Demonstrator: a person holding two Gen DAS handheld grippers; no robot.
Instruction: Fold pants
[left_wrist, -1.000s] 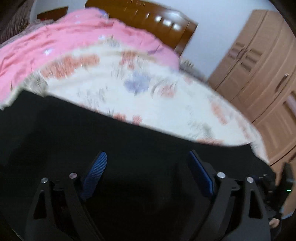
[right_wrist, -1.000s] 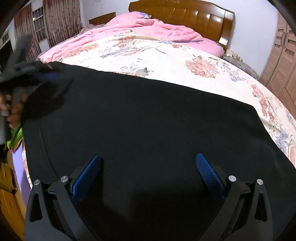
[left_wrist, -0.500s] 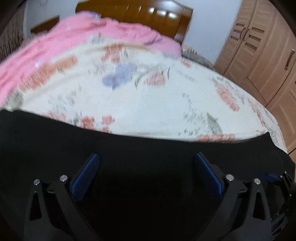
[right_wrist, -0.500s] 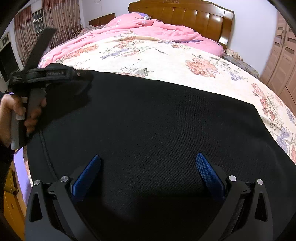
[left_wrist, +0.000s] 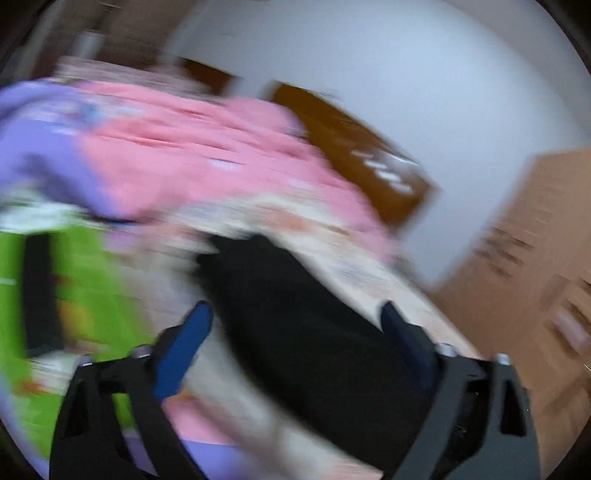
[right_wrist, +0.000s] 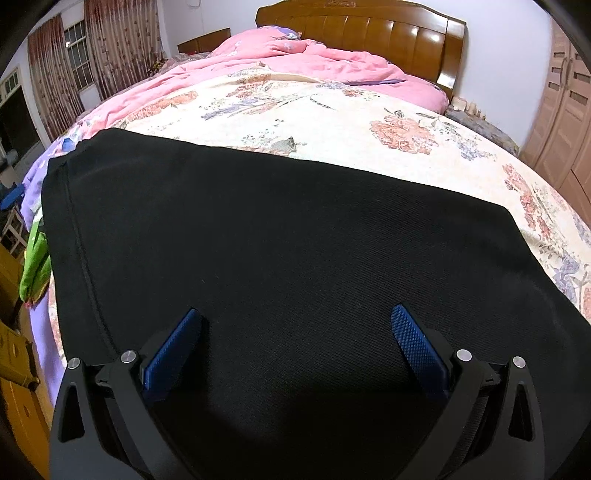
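Observation:
Black pants (right_wrist: 280, 243) lie flat across the near end of the floral bedspread (right_wrist: 332, 122). In the right wrist view my right gripper (right_wrist: 295, 343) hangs over the near part of the pants, jaws wide apart, nothing between them. The left wrist view is heavily blurred: my left gripper (left_wrist: 295, 332) is open, with the left end of the black pants (left_wrist: 306, 321) below it and the bed's left side in view. The left gripper does not show in the right wrist view.
A pink quilt (right_wrist: 295, 55) lies at the head of the bed before a wooden headboard (right_wrist: 369, 29). A wardrobe (right_wrist: 561, 110) stands at the right. A green item (right_wrist: 35, 258) and boxes (right_wrist: 14, 369) sit at the bed's left side. The window (right_wrist: 77, 48) has curtains.
My left gripper has swung away leftward off the pants' left edge and out of the right wrist view; its view is now motion-blurred. The right gripper has stayed still and open.

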